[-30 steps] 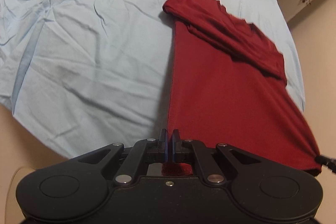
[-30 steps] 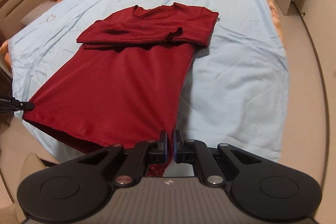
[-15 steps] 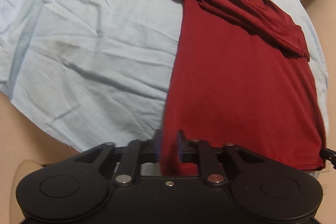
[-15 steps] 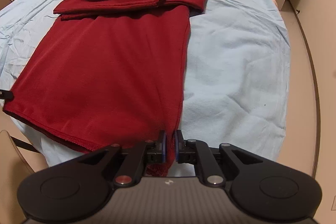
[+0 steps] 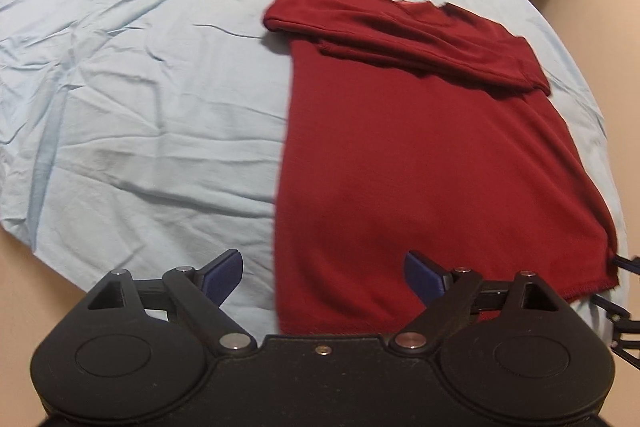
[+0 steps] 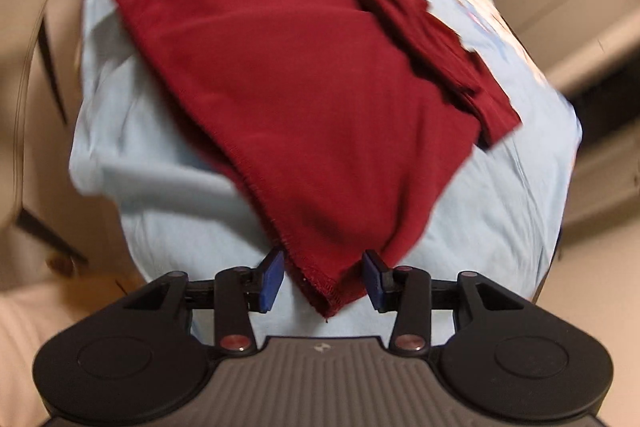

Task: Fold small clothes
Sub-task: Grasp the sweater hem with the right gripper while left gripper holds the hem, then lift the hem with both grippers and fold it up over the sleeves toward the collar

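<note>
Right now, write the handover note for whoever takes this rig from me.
Left gripper: open, holding nothing, at the near left hem of the dark red shirt.
Right gripper: open, with the shirt's near right hem corner lying between its blue pads, not clamped.
Shirt: spread flat on the light blue bedsheet, hem toward you at the bed's edge, collar away.
Done: both sleeves are folded across the chest into a band at the far end.
Left: grip both hem corners again, carry the hem up to the shoulders, then fold once more if you want it smaller.
</note>
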